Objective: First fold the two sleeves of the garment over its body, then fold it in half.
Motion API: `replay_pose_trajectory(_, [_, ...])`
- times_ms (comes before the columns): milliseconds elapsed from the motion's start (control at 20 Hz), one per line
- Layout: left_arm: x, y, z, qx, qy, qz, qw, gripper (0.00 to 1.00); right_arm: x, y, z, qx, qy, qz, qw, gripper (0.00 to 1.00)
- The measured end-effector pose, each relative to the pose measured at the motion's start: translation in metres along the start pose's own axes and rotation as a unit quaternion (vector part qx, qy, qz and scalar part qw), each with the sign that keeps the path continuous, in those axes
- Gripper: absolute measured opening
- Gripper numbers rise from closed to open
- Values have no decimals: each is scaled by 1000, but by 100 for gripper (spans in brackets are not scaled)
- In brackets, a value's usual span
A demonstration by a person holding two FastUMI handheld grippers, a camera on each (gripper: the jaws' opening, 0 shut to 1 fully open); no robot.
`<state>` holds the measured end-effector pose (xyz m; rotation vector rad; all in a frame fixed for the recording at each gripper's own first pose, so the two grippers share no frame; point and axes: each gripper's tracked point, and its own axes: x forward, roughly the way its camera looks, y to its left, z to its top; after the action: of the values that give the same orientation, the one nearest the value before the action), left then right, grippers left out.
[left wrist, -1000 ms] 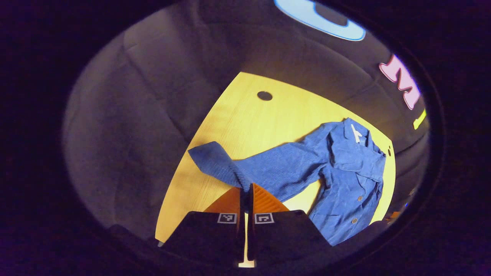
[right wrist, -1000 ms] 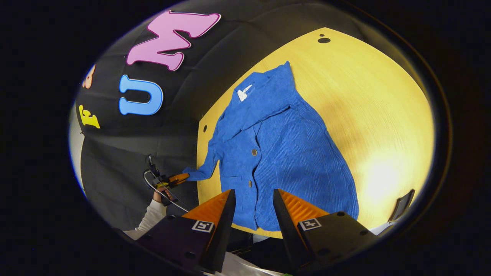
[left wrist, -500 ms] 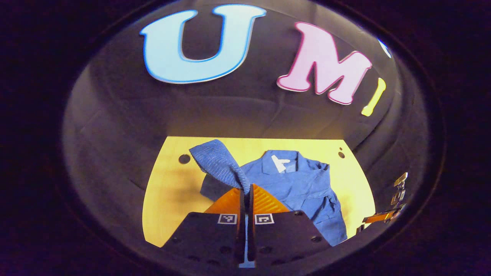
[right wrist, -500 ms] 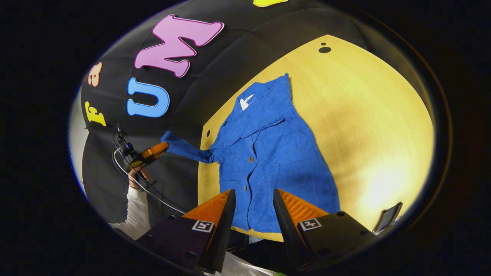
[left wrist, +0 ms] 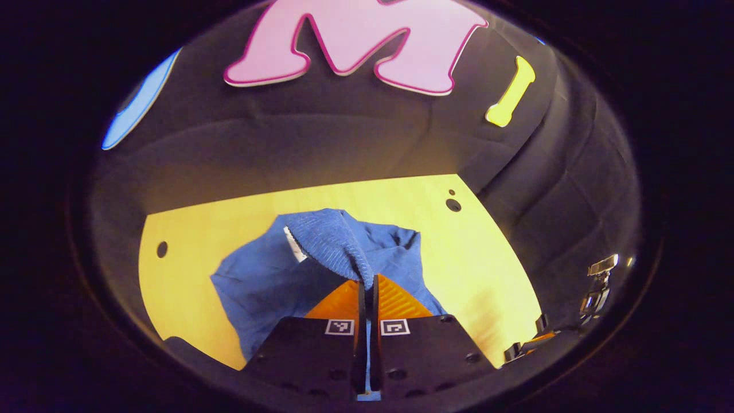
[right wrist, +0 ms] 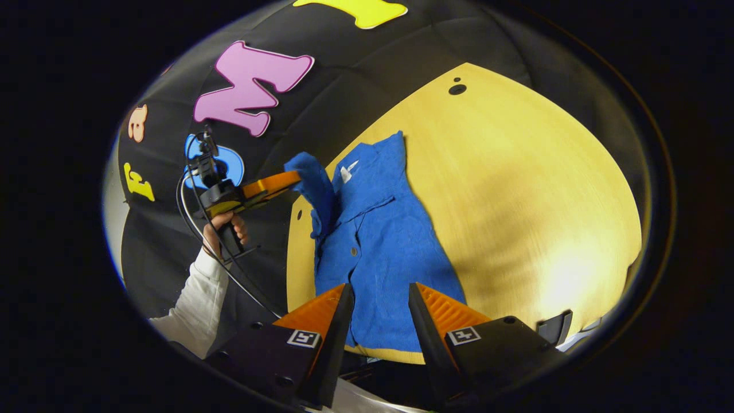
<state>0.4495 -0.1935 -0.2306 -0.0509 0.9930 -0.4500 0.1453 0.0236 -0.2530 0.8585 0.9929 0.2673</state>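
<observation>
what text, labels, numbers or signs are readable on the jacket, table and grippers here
White tag inside the collar of the blue corduroy jacket: too small and blurred to read.
Square black-and-white markers on the left gripper and right gripper: coded patterns, no letters or numbers.
Yellow wooden table: no text.

It is a recording booth: black cloth walls (right wrist: 321,109) stand around one bare wooden table (right wrist: 516,172).
</observation>
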Motion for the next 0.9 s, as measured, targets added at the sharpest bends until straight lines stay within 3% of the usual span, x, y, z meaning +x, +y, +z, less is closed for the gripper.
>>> replay_pose_trajectory(150, [60, -9, -4, -7, 37, 14, 999, 1, 9, 4, -6, 2, 5, 0, 1000, 65])
replay_pose_trajectory(450, [115, -28, -28, -11, 108, 47, 993, 3, 1, -24, -22, 0, 28, -14, 999, 65])
replay_pose_trajectory(500, [115, -58, -29, -38, 110, 4, 993, 17, -1, -29, -22, 3, 30, -16, 999, 65])
replay_pose_trajectory(600, [117, -79, -20, -65, 95, -33, 993, 57, -5, -34, -22, 7, 29, -18, 999, 65])
replay_pose_trajectory(650, [112, -86, -11, -64, 76, -47, 994, 71, -5, -36, -22, 6, 29, -20, 999, 65])
replay_pose_trajectory(750, [92, -84, -3, -43, 54, -33, 997, 75, -2, -38, -23, 0, 30, -25, 999, 65])
replay_pose_trajectory(800, [81, -76, -2, -25, 37, -19, 999, 86, 1, -38, -26, -3, 36, -29, 999, 65])
replay_pose_trajectory(900, [49, -61, -13, -9, 34, 3, 999, 85, 6, -34, -33, -9, 48, -29, 998, 68])
